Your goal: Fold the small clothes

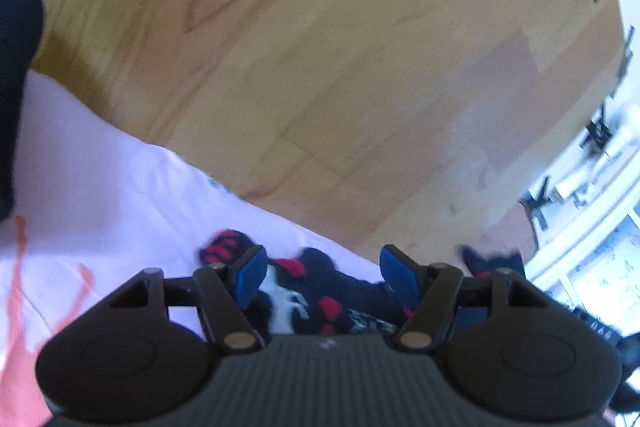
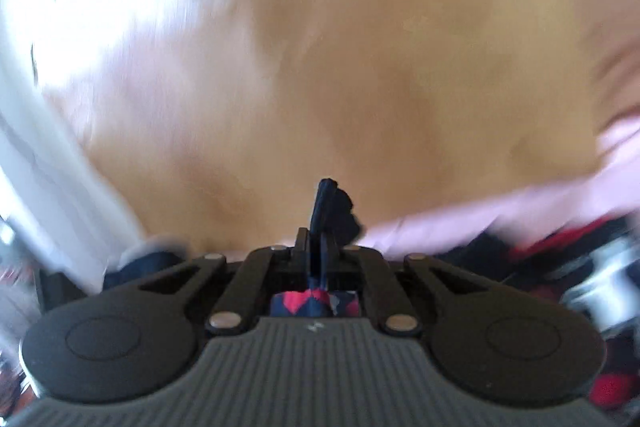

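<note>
My left tongs (image 1: pixel 323 273) stand wide apart with nothing between the blue pads (image 1: pixel 250 273), hovering low over the dark patterned garment (image 1: pixel 316 297), a navy piece with red and white print. It lies on the pale pink sheet (image 1: pixel 100 187), close to the sheet's edge. That edge runs diagonally from upper left to lower right, and past it a broad stretch of wooden floor (image 1: pixel 340 47) lies open ahead and to the right. A dark blue shape (image 1: pixel 16 87) crowds the far left border; white furniture and black stands (image 1: pixel 596 135) line the far right.

My right tongs (image 2: pixel 320 227) are pressed together on a fold of navy fabric (image 2: pixel 332 203) that sticks up past the tips, with red-and-navy cloth (image 2: pixel 312 301) bunched behind them. This view is blurred. Wooden floor (image 2: pixel 360 67) fills the space ahead, the pink sheet (image 2: pixel 500 211) edges in from the right, and a white upright surface (image 2: pixel 44 155) borders the left.
</note>
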### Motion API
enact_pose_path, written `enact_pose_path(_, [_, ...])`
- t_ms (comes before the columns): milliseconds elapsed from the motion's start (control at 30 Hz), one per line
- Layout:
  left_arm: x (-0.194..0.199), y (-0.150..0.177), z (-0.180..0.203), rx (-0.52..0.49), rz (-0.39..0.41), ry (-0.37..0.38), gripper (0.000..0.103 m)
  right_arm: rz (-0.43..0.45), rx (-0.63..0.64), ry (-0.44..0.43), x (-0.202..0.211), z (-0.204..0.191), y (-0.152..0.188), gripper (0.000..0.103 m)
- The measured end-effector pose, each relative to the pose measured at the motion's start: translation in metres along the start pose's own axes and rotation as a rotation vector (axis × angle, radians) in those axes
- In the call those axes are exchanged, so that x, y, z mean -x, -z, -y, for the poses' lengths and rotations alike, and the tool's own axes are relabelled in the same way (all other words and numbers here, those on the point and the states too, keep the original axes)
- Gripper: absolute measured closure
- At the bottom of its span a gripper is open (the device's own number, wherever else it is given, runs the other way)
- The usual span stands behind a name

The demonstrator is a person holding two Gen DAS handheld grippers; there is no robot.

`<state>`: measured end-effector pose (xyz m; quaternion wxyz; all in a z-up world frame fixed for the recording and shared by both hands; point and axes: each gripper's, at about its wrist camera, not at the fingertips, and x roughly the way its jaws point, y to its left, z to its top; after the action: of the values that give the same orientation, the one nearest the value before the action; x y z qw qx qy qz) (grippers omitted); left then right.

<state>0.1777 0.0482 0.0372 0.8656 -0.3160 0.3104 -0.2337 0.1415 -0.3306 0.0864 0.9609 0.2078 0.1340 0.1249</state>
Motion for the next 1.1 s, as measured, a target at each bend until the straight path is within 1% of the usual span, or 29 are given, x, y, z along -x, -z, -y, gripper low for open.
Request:
enact_pose_path(33, [-0.002,0.003,0.008,-0.021,-0.012,0.001,0.037,0.036,0.008,0.065,0.016,0.011,0.004,0.095])
enact_pose_path(67, [-0.005,0.006,0.016,-0.044,-0.025,0.002,0.035,0.036,0.013,0.121,0.026,0.022,0.011,0.095])
enact_pose_path(100, [-0.008,0.011,0.025,-0.066,-0.04,0.003,0.033,0.009,0.017,0.169,0.03,0.031,0.02,0.091])
enact_pose_path(133, [-0.012,0.016,0.034,-0.09,-0.059,0.007,0.032,-0.045,0.031,0.218,0.031,0.039,0.031,0.09])
enact_pose_path(200, [-0.021,0.028,0.052,-0.129,-0.105,0.018,0.029,-0.137,0.052,0.277,0.032,0.056,0.051,0.087])
enact_pose_path(233, [-0.025,0.034,0.061,-0.153,-0.131,0.025,0.027,-0.161,0.043,0.282,0.034,0.063,0.057,0.086])
enact_pose_path(300, [-0.035,0.045,0.078,-0.218,-0.178,0.007,0.025,-0.15,-0.004,0.259,0.047,0.074,0.06,0.085])
enact_pose_path(367, [-0.047,0.055,0.092,-0.275,-0.222,-0.037,0.025,-0.111,-0.045,0.241,0.059,0.082,0.053,0.075])
enact_pose_path(400, [-0.054,0.059,0.096,-0.288,-0.243,-0.048,0.025,-0.096,-0.065,0.23,0.061,0.085,0.049,0.067])
enact_pose_path(433, [-0.061,0.063,0.098,-0.289,-0.27,-0.057,0.025,-0.089,-0.087,0.215,0.062,0.088,0.046,0.062])
enact_pose_path(467, [-0.068,0.067,0.098,-0.283,-0.293,-0.061,0.029,-0.092,-0.11,0.199,0.062,0.09,0.043,0.061])
enact_pose_path(533, [-0.078,0.076,0.096,-0.271,-0.328,-0.064,0.056,-0.114,-0.143,0.174,0.056,0.096,0.043,0.061])
enact_pose_path(567, [-0.082,0.079,0.095,-0.268,-0.341,-0.076,0.08,-0.126,-0.149,0.172,0.044,0.098,0.045,0.062])
enact_pose_path(600, [-0.082,0.079,0.094,-0.266,-0.334,-0.095,0.088,-0.143,-0.15,0.178,0.039,0.1,0.047,0.076])
enact_pose_path(633, [-0.079,0.077,0.095,-0.265,-0.317,-0.083,0.091,-0.16,-0.146,0.191,0.034,0.1,0.049,0.098])
enact_pose_path(667, [-0.073,0.073,0.098,-0.275,-0.289,-0.064,0.091,-0.153,-0.147,0.187,0.031,0.1,0.05,0.099])
enact_pose_path(733, [-0.055,0.065,0.108,-0.346,-0.199,-0.041,0.091,-0.077,-0.126,0.161,0.04,0.092,0.048,0.099])
enact_pose_path(800, [-0.047,0.061,0.119,-0.422,-0.145,-0.054,0.09,-0.013,-0.08,0.168,0.042,0.084,0.047,0.099])
enact_pose_path(833, [-0.048,0.061,0.121,-0.456,-0.137,-0.086,0.09,-0.009,-0.074,0.178,0.039,0.083,0.047,0.099])
enact_pose_path(867, [-0.054,0.063,0.121,-0.484,-0.144,-0.138,0.085,-0.034,-0.073,0.2,0.033,0.084,0.048,0.099])
enact_pose_path(900, [-0.063,0.066,0.117,-0.495,-0.172,-0.191,0.082,-0.089,-0.071,0.233,0.022,0.088,0.051,0.099])
enact_pose_path(933, [-0.074,0.07,0.109,-0.489,-0.225,-0.243,0.08,-0.157,-0.081,0.263,0.011,0.095,0.056,0.098])
enact_pose_path(967, [-0.08,0.075,0.101,-0.48,-0.263,-0.277,0.078,-0.168,-0.114,0.254,0.008,0.102,0.06,0.099])
enact_pose_path(1000, [-0.079,0.078,0.096,-0.471,-0.26,-0.272,0.075,-0.152,-0.142,0.242,0.012,0.104,0.058,0.096])
enact_pose_path(1033, [-0.073,0.079,0.093,-0.456,-0.232,-0.255,0.073,-0.142,-0.146,0.23,0.016,0.104,0.055,0.095])
enact_pose_path(1067, [-0.068,0.078,0.092,-0.437,-0.215,-0.255,0.066,-0.102,-0.139,0.222,0.023,0.102,0.051,0.095])
enact_pose_path(1100, [-0.062,0.075,0.092,-0.421,-0.195,-0.257,0.065,-0.065,-0.127,0.224,0.03,0.099,0.049,0.094])
